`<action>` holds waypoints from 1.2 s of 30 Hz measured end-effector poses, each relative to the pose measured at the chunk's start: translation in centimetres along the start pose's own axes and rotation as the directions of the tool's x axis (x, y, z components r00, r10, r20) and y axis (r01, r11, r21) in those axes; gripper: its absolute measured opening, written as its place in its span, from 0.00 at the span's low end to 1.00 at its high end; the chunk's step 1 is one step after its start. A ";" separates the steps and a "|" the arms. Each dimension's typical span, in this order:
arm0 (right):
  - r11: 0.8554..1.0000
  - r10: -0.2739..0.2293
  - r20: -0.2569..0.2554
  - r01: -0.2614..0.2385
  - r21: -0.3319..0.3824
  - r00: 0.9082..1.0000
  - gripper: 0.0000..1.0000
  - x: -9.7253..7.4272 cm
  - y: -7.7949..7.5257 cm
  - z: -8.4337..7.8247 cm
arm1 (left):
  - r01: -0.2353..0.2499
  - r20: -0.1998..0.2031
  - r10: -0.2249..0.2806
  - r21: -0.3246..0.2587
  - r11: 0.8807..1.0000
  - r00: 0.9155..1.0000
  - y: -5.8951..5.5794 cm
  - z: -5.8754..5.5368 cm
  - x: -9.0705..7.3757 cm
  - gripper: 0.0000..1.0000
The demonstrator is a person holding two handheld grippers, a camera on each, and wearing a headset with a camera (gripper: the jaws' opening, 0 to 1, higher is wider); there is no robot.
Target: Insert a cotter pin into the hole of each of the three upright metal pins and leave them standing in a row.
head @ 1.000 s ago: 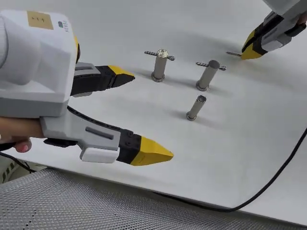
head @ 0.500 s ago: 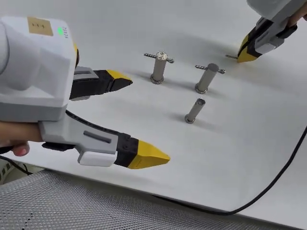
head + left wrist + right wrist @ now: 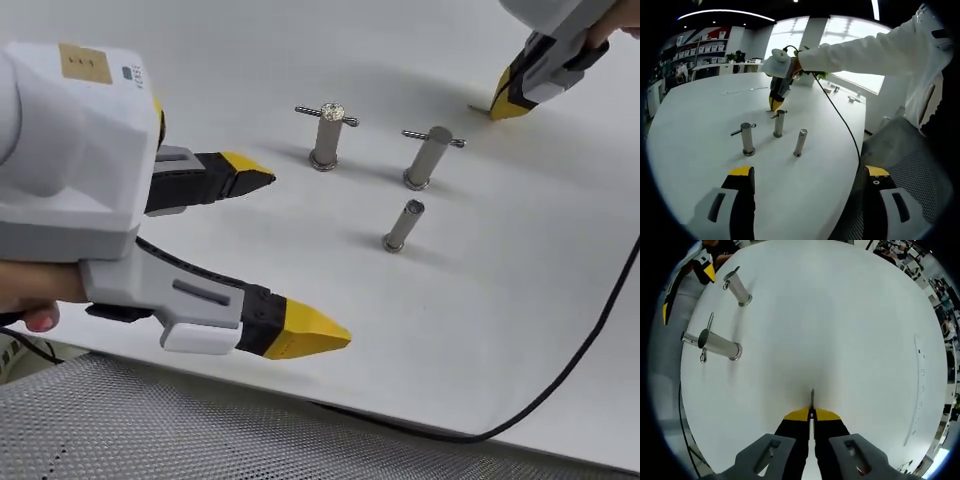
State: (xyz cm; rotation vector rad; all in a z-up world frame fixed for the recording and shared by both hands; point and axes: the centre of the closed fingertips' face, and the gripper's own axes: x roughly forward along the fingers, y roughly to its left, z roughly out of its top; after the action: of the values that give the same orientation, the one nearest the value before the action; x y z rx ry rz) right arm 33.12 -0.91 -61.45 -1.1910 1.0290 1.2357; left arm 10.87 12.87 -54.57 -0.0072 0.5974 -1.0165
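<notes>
right gripper [image 3: 811, 414] pinches a thin silvery cotter pin [image 3: 812, 397] while left gripper [image 3: 307, 258] gapes empty.

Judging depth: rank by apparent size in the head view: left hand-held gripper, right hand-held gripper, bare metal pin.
Largest first:
left hand-held gripper, nearest camera
right hand-held gripper, cropped
bare metal pin

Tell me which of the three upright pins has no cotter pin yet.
The front pin: its top is bare, while the left rear pin and right rear pin each carry a cotter pin.
</notes>
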 end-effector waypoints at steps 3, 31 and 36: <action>1.000 -0.004 0.007 0.004 0.008 1.000 0.00 0.0 -0.2 0.0 | 0.001 -0.003 -0.001 0.000 1.000 1.000 0.1 -0.1 0.1 0.88; 0.985 -0.132 0.236 0.154 -0.077 0.963 0.00 -5.7 3.2 1.5 | 0.000 0.094 0.004 -0.042 0.999 0.996 1.2 3.1 0.1 0.77; 0.976 -0.178 0.305 0.207 -0.064 0.935 0.00 -7.7 5.4 2.7 | -0.006 0.111 0.011 -0.047 0.999 0.994 1.3 4.1 0.6 0.74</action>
State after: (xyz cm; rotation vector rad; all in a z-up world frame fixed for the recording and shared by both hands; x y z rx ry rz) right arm 26.90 0.54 -53.97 -1.1075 0.6204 1.2721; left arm 14.09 12.05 -51.73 -0.1016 0.5189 -0.9870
